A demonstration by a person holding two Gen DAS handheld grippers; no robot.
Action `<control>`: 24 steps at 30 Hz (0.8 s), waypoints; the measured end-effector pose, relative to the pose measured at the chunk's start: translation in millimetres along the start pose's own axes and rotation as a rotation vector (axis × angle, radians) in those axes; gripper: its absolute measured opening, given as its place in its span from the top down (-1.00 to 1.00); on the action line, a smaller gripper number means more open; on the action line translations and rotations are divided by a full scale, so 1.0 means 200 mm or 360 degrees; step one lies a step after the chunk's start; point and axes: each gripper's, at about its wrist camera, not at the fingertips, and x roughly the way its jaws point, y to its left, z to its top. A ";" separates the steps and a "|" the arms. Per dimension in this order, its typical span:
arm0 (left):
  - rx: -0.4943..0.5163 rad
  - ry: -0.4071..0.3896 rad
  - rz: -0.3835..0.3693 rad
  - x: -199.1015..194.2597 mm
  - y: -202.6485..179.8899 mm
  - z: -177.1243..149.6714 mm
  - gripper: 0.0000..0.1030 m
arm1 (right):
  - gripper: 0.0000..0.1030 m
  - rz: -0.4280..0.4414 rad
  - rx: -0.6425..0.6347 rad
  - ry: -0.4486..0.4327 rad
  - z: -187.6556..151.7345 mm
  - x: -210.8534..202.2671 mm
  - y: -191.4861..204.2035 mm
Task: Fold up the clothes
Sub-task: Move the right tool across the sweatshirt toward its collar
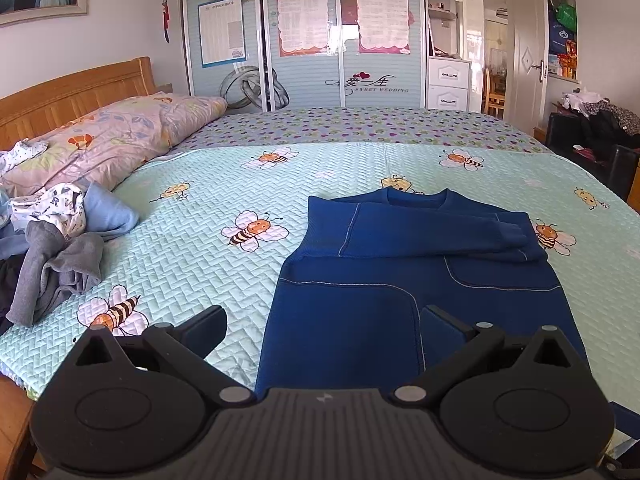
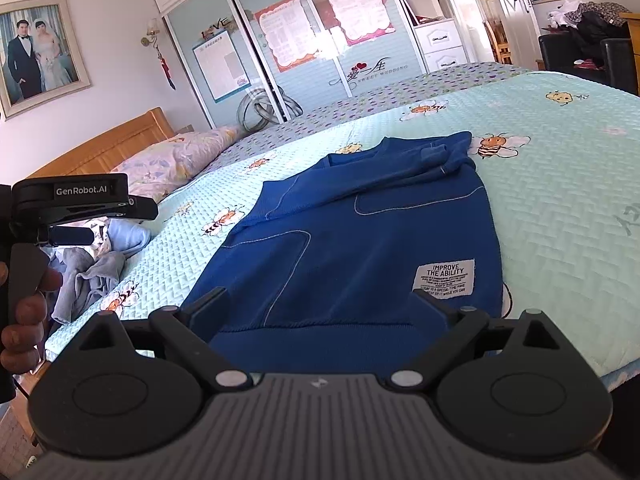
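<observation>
Near the bed's (image 1: 200, 240) front edge, blue cotton sweatshirt (image 1: 400, 280) sleeves folded in, my left gripper (image 1: 326, 330) and right gripper (image 2: 322, 310) both spread wide, empty.

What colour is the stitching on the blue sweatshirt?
Pale grey-white stitching on the blue sweatshirt, clearest in the right wrist view.

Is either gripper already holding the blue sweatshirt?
No. The left gripper and the right gripper both have their fingers spread apart over the blue sweatshirt, with nothing pinched between them.

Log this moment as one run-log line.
step: fold blue sweatshirt | sleeves: folded across chest | left gripper: open, empty, over hem | right gripper: open, empty, over hem | unfolded pile: waiting
</observation>
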 end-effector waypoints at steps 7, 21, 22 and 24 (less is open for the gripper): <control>-0.0012 0.0008 0.0002 0.02 0.02 -0.02 -0.99 | -0.86 -0.0020 0.0007 0.0038 -0.02 0.02 0.00; 0.0053 0.0091 0.0080 0.25 0.08 -0.27 -0.99 | -0.86 -0.0180 -0.0102 0.0041 -0.03 0.07 -0.02; 0.0049 0.0122 0.0089 0.28 0.10 -0.30 -0.99 | -0.86 -0.0201 -0.0093 0.0054 -0.03 0.09 -0.04; 0.0016 0.0168 0.0101 0.33 0.13 -0.36 -0.99 | -0.86 -0.0244 -0.0075 0.0073 -0.04 0.12 -0.07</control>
